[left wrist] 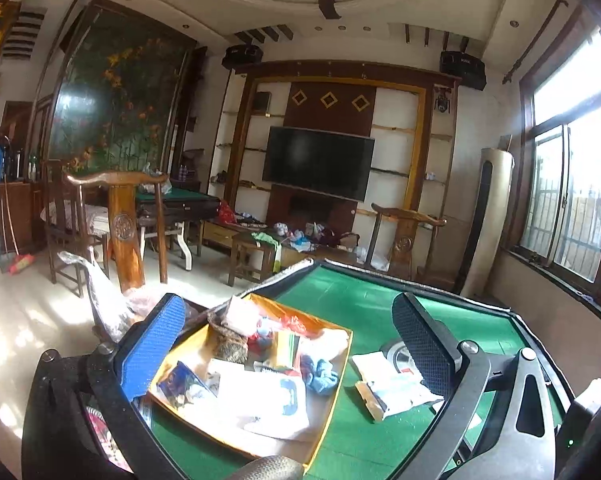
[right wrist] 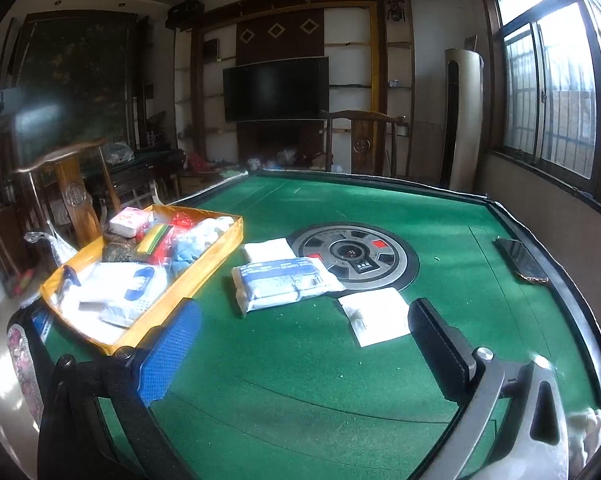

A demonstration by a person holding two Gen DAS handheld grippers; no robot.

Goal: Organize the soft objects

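Both tongs gape empty: the left gripper [left wrist: 292, 344] frames the yellow tray [left wrist: 332, 392], and the tissue pack [right wrist: 284, 284] lies above the right gripper [right wrist: 304, 344].

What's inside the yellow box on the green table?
The yellow box holds a white plastic bag, a blue cloth, a pink-and-white pack, a green-yellow sponge and a brownish bundle. Whatever lies beneath them is covered.

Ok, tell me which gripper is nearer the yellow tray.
Left. The left gripper hangs open right over the yellow tray, its fingers framing it. The right gripper is open over bare green felt, with the tray off to its left, beside its blue finger.
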